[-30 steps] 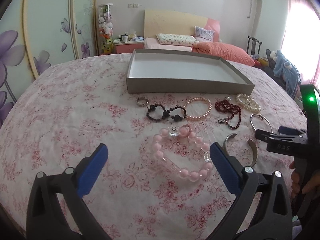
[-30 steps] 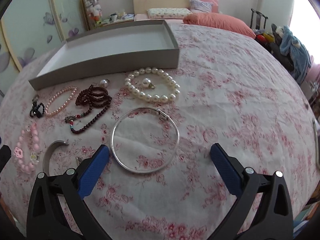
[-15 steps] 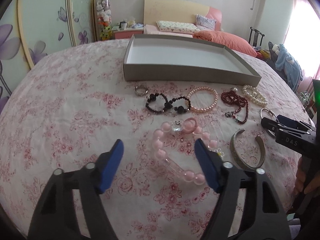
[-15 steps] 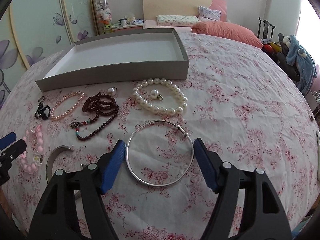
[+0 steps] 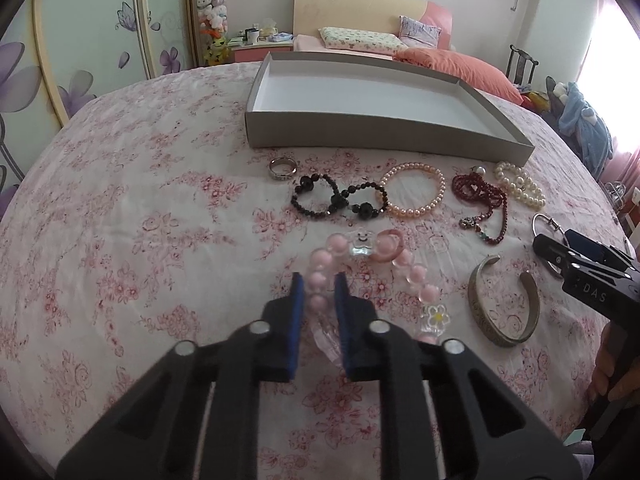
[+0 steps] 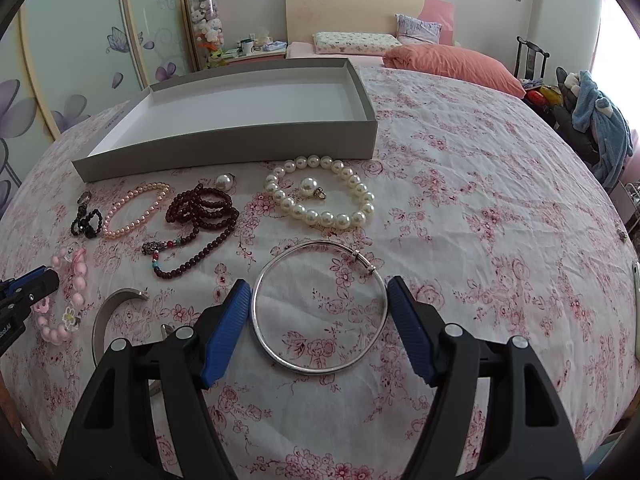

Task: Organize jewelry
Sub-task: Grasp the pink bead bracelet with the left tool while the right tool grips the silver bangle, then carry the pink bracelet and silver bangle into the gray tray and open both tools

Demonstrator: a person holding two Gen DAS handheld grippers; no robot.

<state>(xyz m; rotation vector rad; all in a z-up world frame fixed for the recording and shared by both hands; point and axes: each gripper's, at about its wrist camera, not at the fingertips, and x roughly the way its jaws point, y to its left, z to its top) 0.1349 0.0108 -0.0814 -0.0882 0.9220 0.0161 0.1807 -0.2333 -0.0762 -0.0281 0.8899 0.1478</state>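
Note:
A grey open tray (image 5: 360, 136) stands at the back of the flowered tabletop; it also shows in the right wrist view (image 6: 224, 148). My left gripper (image 5: 319, 280) is shut on the left side of the pink bead bracelet (image 5: 416, 272), which lies on the cloth. My right gripper (image 6: 319, 296) has its blue pads on either side of the thin silver bangle (image 6: 320, 366), touching or nearly touching its rim; the bangle lies flat. In a row before the tray lie a silver ring (image 5: 282, 168), a black bead bracelet (image 5: 340, 200), a pink pearl bracelet (image 5: 412, 196), a dark red bead string (image 6: 200, 216) and a white pearl bracelet (image 6: 320, 204).
A wide silver cuff (image 5: 504, 304) lies between the pink bracelet and the right gripper. A bed with pillows (image 5: 360, 40), a bedside table and a chair with clothes (image 6: 592, 120) stand behind the table. The table edge curves away on the right.
Both grippers have moved forward and down. The left jaws have closed from wide open onto the pink bead bracelet. The right jaws have narrowed around the silver bangle.

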